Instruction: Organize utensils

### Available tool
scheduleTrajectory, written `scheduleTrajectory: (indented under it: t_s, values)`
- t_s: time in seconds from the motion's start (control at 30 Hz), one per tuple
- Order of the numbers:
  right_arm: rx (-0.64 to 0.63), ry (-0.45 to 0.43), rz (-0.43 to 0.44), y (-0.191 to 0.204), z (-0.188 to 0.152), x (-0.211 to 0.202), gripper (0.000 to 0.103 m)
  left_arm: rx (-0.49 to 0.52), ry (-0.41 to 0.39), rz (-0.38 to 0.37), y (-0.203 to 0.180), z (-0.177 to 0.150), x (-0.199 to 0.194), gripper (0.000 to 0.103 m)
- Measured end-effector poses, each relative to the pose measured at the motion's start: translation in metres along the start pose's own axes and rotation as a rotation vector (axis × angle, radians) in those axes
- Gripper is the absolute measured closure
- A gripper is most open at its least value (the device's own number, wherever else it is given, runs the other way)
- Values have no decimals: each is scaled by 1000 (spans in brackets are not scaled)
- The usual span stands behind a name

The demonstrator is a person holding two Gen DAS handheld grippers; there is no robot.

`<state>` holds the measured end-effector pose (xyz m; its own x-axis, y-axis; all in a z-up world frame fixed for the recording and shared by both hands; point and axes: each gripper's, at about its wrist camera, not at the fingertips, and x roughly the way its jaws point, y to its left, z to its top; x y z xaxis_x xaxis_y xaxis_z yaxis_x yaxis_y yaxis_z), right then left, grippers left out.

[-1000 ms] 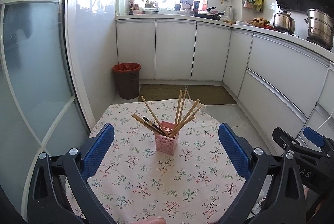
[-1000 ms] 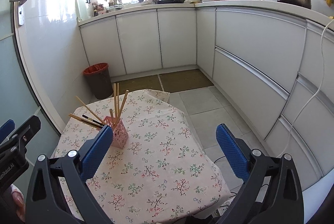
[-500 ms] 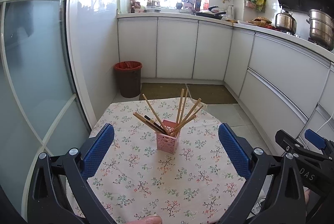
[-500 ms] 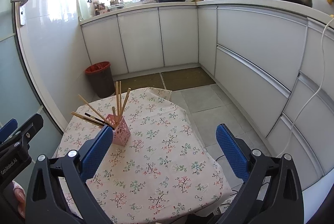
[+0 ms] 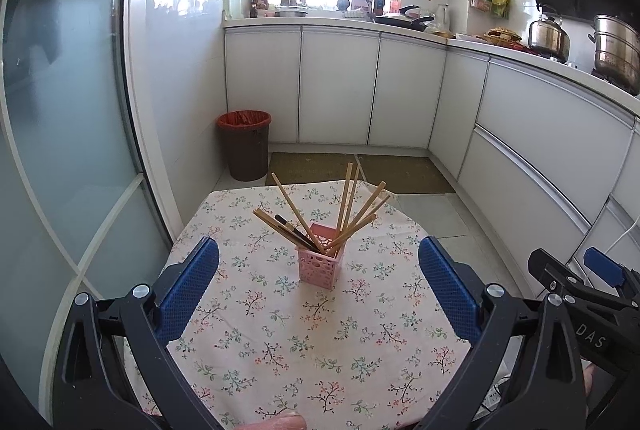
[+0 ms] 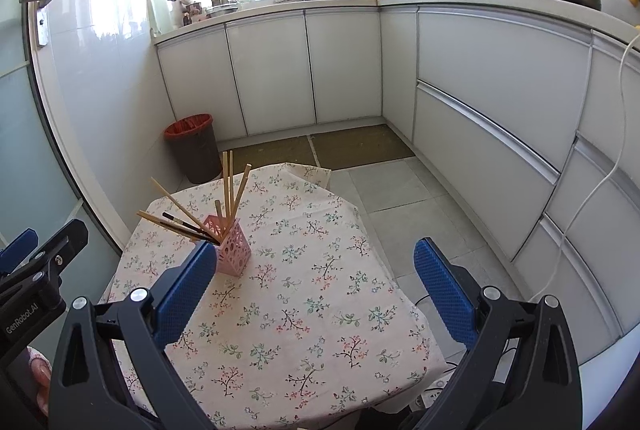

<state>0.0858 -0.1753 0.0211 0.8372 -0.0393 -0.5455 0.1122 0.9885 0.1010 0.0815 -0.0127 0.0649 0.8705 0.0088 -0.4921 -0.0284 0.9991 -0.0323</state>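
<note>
A pink perforated holder stands on the floral tablecloth and holds several wooden chopsticks and one dark utensil, all fanned out. In the right wrist view the holder sits at the left, partly behind my left finger. My left gripper is open and empty, held back from the holder and above the table. My right gripper is open and empty, to the right of the holder. Each gripper shows at the edge of the other's view.
The small table stands in a narrow kitchen. A brown bin with a red liner stands beyond it by a glass door. White cabinets run along the back and right. A white cable hangs at the right.
Both grippers have drawn back and risen a little, so the holder looks slightly farther away. Nothing on the table moved.
</note>
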Motion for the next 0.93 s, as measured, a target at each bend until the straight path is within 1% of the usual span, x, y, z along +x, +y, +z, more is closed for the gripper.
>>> scheduleTrajectory:
  t_s: [0.3, 0.67, 0.77, 0.93]
  values:
    - [0, 13, 3, 1, -2, 3, 7, -16, 15, -5, 1, 0, 2, 7]
    - [8, 24, 8, -1, -3, 6, 7, 6, -32, 25, 0, -1, -2, 7]
    - [13, 19, 11, -2, -3, 5, 7, 17, -18, 31, -2, 0, -1, 7]
    - [21, 17, 13, -4, -3, 4, 7, 21, 3, 7, -3, -1, 1, 7]
